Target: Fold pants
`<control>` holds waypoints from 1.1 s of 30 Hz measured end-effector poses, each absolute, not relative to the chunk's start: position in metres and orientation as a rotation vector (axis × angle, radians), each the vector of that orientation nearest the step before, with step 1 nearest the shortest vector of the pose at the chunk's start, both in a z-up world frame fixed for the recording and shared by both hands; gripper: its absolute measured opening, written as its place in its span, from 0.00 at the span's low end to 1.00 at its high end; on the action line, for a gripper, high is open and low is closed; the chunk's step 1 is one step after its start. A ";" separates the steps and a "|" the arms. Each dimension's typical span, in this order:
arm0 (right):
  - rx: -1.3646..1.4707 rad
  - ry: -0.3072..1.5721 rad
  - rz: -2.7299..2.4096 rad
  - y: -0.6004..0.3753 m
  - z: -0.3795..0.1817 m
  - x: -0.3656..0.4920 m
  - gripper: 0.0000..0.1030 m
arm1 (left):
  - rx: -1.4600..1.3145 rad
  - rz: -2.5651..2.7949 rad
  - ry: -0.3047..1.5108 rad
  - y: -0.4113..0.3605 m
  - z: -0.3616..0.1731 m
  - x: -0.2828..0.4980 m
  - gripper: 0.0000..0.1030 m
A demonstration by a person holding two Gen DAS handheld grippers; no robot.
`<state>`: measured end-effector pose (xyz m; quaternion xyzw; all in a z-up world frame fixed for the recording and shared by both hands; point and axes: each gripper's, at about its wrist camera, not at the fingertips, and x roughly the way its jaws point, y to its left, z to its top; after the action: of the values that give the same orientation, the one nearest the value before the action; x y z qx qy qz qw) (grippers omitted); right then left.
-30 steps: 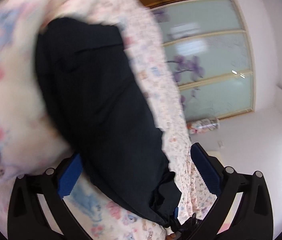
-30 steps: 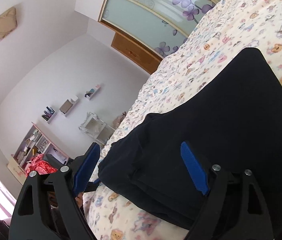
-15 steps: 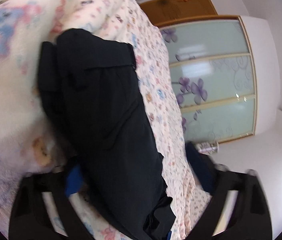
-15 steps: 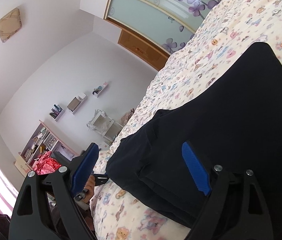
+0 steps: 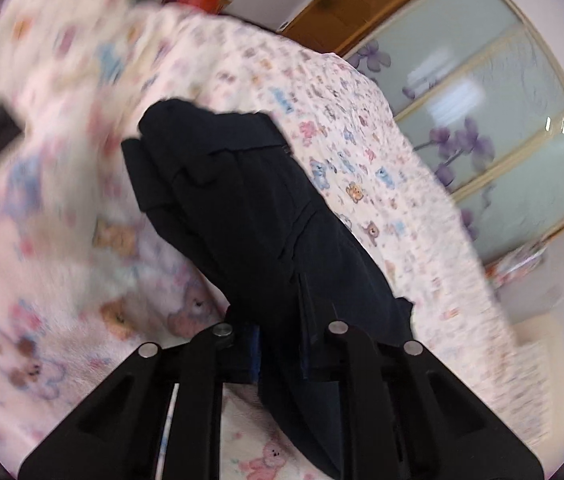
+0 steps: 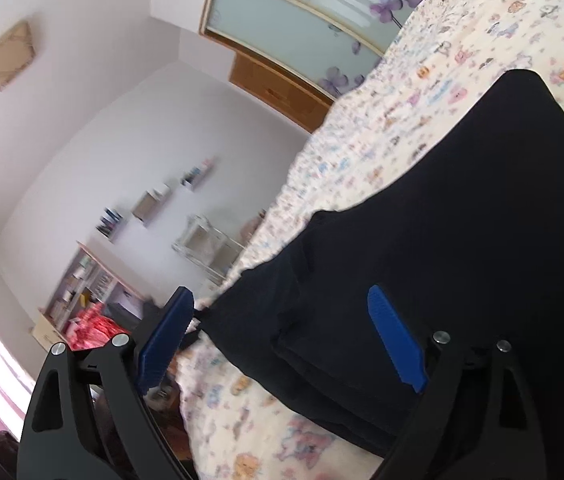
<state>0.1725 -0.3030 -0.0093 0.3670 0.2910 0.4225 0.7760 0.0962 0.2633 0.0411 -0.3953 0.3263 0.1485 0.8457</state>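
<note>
Dark navy pants [image 5: 250,216] lie lengthwise on a bed with a cartoon-bear print sheet [image 5: 62,280]. In the left wrist view my left gripper [image 5: 282,344] is shut on the near end of the pants, with the cloth bunched between its jaws. In the right wrist view the pants [image 6: 461,240] fill the right half, folded over on themselves. My right gripper [image 6: 282,336] is open above the pants' edge near the bed's side, with its blue pads [image 6: 395,340] wide apart and nothing between them.
A wardrobe with frosted sliding doors with purple flowers [image 5: 501,120] stands beyond the bed. In the right wrist view, wall shelves [image 6: 150,208], a small white rack [image 6: 206,248] and a desk with red items [image 6: 90,320] stand along the far wall, past the bed's edge [image 6: 266,240].
My left gripper has closed on the near end of the pants; it was open around them before. The right gripper stayed open and shifted slightly over the pants' edge.
</note>
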 end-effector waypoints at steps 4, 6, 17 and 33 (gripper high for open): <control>0.794 0.565 0.920 -0.309 -0.001 0.164 0.92 | -0.605 0.336 0.666 0.227 0.082 0.110 0.13; 0.866 0.477 0.920 -0.325 0.001 0.158 0.98 | -0.513 0.326 0.640 0.204 0.101 0.114 0.13; 1.124 0.219 0.649 -0.400 -0.012 0.136 0.99 | 0.000 0.062 0.564 0.004 0.155 0.132 0.13; 1.194 0.160 0.482 -0.430 -0.021 0.125 0.99 | 0.558 -0.295 0.715 -0.185 0.004 0.106 0.18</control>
<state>0.1245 -0.4301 -0.0213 0.5558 0.0743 0.2245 0.7969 0.1057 -0.1850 0.0044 0.2685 0.3442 -0.1417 0.8884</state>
